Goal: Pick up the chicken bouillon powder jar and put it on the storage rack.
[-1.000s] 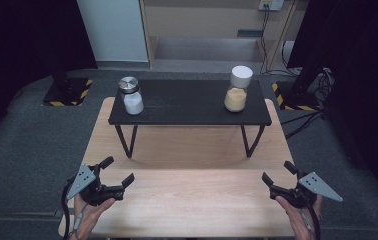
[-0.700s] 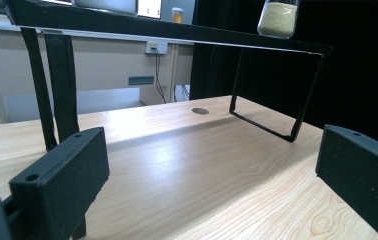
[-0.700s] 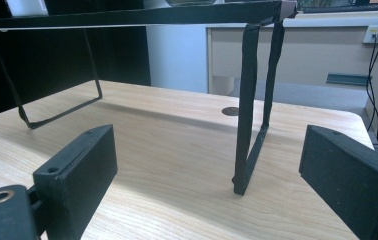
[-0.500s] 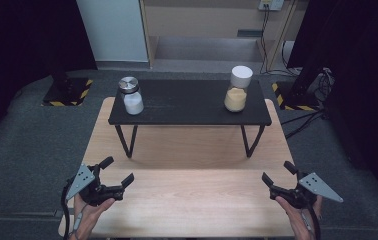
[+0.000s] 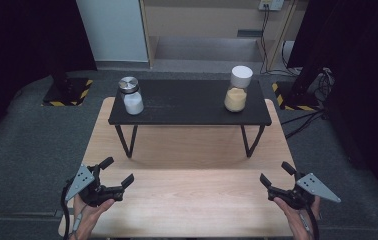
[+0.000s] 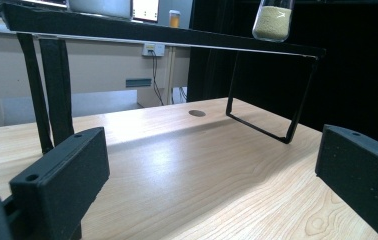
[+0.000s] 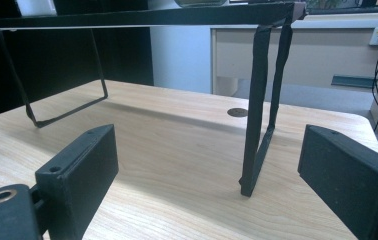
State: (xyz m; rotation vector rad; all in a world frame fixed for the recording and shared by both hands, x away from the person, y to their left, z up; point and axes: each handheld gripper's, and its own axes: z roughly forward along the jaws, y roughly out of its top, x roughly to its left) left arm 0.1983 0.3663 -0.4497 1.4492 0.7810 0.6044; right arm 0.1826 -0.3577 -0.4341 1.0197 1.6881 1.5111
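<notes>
left gripper (image 5: pixel 118 173): jaws apart, nothing between, near table's front-left corner | right gripper (image 5: pixel 274 176): jaws apart, nothing between, front-right | black shelf (image 5: pixel 189 107): flat top, thin bent-rod legs, on light woodgrain table (image 5: pixel 187 200) | glass jar (image 5: pixel 131 95), metal lid, white powder, shelf left | jar (image 5: pixel 238 89), white cap, tan granules, shelf right

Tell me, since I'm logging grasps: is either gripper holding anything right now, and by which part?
Nothing is held. The left gripper and right gripper both hover open over the wooden table, jaws apart with nothing between them.
</notes>
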